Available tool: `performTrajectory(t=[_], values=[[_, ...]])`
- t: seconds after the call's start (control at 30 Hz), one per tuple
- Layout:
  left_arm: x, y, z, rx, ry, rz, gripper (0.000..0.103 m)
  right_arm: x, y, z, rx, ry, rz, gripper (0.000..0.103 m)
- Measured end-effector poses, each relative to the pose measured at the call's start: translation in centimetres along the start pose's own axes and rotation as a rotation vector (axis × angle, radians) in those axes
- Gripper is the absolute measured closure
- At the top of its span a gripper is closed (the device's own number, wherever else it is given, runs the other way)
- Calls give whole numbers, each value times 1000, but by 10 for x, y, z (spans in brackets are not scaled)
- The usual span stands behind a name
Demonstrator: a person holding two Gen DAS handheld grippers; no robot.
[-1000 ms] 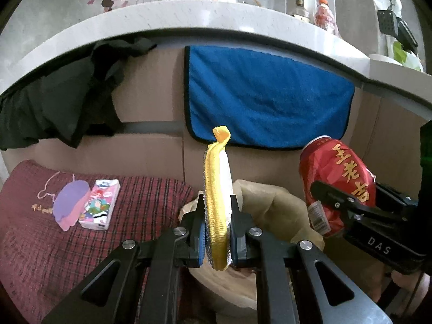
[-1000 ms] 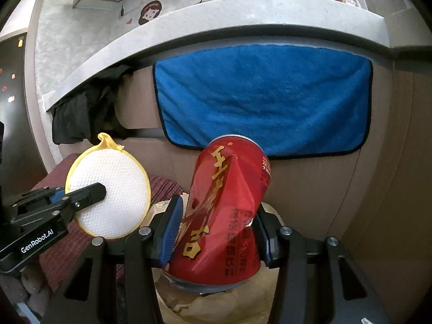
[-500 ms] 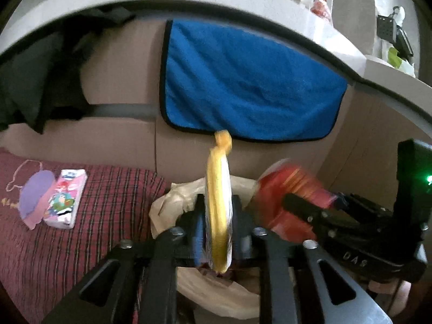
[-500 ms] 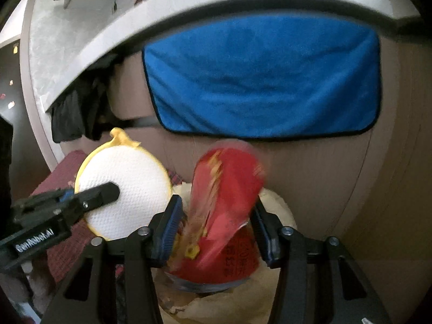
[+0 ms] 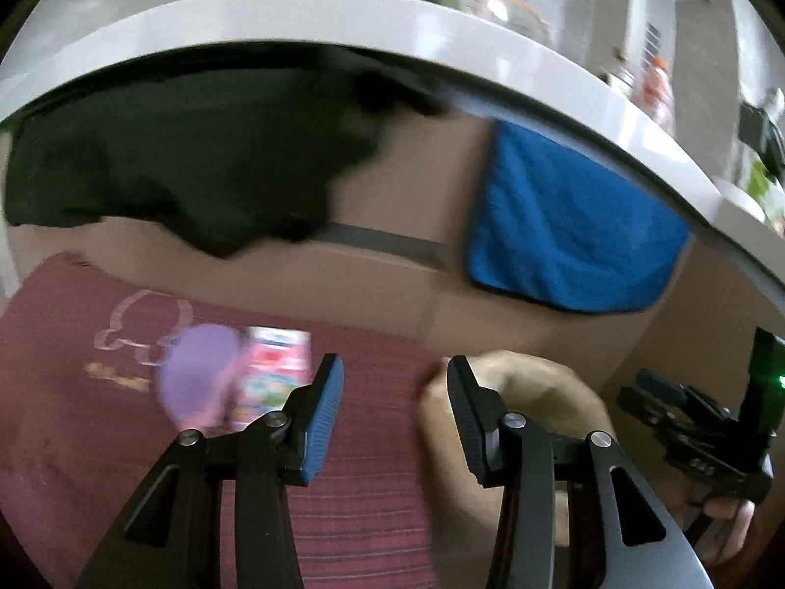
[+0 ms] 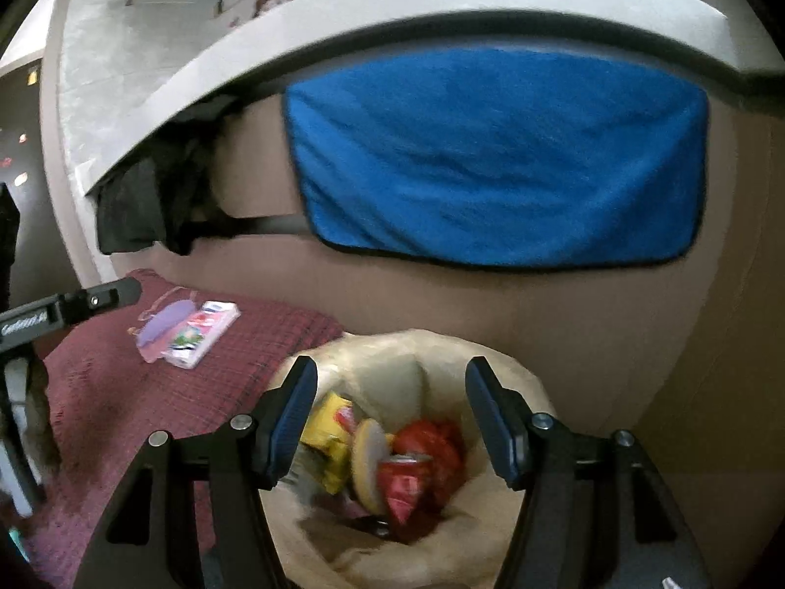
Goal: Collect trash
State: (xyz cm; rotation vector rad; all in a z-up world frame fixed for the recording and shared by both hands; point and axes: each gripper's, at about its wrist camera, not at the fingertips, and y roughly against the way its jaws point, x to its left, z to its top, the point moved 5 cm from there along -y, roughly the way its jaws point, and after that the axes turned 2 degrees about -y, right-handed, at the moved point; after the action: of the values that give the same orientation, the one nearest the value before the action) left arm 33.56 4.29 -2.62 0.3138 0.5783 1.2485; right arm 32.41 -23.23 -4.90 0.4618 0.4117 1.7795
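The right gripper (image 6: 390, 417), a black two-finger tool with blue ribbed pads, has its jaws wide apart and opening, with nothing clamped between them. Directly below it sits the beige paper trash bag (image 6: 527, 378), mouth open. Inside lie the crushed red drink can (image 6: 405, 483), a round yellow-rimmed white scrubbing pad (image 6: 368, 461) standing on edge, and a yellow wrapper (image 6: 331, 434); they are blurred. The left gripper (image 5: 395, 417), of the same black and blue build, is also empty and its jaws are opening. It hangs over the dark red checked cloth (image 5: 343, 515), with the bag's rim just to its right. Further out on that cloth lie a small pink printed tissue packet (image 5: 274, 373) and a flat purple oval item (image 5: 198, 383), touching side by side. Behind them rises a brown panel with a blue towel (image 6: 495, 157) and a black garment (image 5: 186, 162) hanging from under a pale stone counter edge (image 5: 304, 12).
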Motion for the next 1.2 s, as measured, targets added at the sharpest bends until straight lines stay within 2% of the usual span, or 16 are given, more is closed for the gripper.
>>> performTrajectory(t=[0.1, 0.23, 0.37, 0.57, 0.7, 0.83, 1.07, 1.2], values=[[54, 10, 7, 1, 101, 11, 58, 32, -8, 3, 16, 18, 76, 43], [120, 8, 8, -13, 214, 65, 58, 75, -29, 4, 42, 67, 123, 43], [157, -19, -8, 56, 270, 52, 58, 117, -65, -3, 113, 113, 160, 43], [178, -45, -29, 121, 272, 28, 58, 160, -111, -14, 198, 139, 209, 43], [181, -46, -29, 130, 228, 2, 58, 179, -132, -15, 226, 155, 220, 43], [189, -41, -29, 125, 239, -4, 58, 190, -152, -13, 247, 138, 225, 43], [201, -21, -28, 54, 163, 108, 58, 202, -190, -10, 301, 41, 239, 43], [212, -10, -31, 30, 160, 154, 58, 206, -208, -5, 321, -5, 220, 43]])
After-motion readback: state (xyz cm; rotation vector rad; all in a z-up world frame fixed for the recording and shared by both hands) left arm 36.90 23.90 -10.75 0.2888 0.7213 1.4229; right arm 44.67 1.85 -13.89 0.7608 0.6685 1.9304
